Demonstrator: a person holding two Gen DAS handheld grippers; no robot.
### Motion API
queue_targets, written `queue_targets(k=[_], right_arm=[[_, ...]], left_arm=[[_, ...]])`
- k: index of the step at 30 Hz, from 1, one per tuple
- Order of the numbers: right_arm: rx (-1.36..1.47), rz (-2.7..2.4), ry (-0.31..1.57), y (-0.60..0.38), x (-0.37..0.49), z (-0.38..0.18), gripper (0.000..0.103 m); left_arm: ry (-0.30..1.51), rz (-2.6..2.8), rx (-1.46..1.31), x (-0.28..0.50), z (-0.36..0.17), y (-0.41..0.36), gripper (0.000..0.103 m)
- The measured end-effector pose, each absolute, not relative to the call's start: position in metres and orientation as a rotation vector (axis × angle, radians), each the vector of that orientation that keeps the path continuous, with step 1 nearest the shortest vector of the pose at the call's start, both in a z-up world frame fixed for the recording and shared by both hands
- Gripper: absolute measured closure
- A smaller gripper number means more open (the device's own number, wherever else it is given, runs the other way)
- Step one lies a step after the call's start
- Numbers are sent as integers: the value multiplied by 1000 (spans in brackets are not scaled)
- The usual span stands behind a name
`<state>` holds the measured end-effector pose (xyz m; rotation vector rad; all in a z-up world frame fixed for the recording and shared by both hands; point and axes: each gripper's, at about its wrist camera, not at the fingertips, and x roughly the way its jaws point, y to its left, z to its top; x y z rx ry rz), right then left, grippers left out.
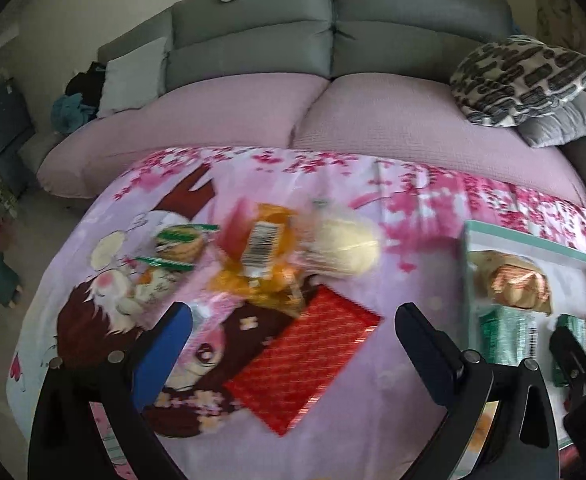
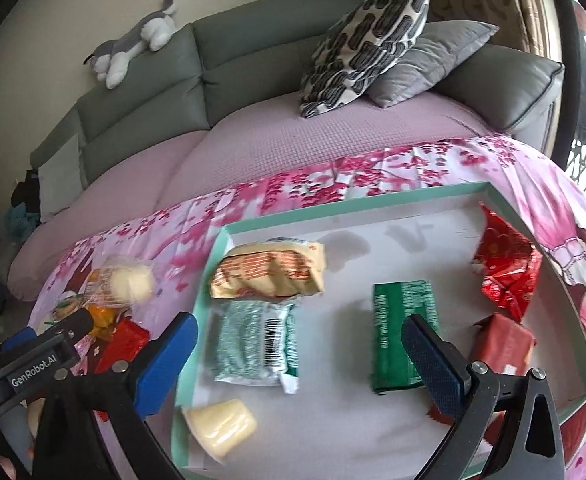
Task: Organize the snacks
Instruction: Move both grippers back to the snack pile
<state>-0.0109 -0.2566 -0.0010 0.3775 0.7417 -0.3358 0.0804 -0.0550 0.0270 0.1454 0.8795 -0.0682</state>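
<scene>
Two views show the snacks split between a pink printed cloth and a mint-rimmed tray.

Left wrist view: the left gripper [image 1: 293, 320] stands wide with nothing between its fingers, hanging over a flat red packet [image 1: 305, 364] on the cloth [image 1: 413, 264]. Beyond it lie an orange packet [image 1: 261, 256], a pale cup-shaped snack [image 1: 349, 248] and a green-striped wrapper [image 1: 181, 242]. The tray [image 1: 533, 240] sits to the right.

Right wrist view: the right gripper [image 2: 301, 344] is also spread wide and empty above the tray [image 2: 333, 204]. Inside lie a beige packet [image 2: 269, 268], a light green packet [image 2: 253, 344], a dark green packet [image 2: 401, 332], red packets [image 2: 509, 264] at the right wall and a pale cup [image 2: 221, 426] near the front corner.
</scene>
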Motion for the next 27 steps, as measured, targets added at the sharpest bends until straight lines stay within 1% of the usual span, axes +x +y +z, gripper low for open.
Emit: queue_targets(k=[14,27], right_arm=[[332,-273,758,-212,12,-2,0],[275,-147,776,-138,42,-5,1]], left_arm=[[914,51,17,96,26,31,2],[939,137,-102,104,25,99,2]])
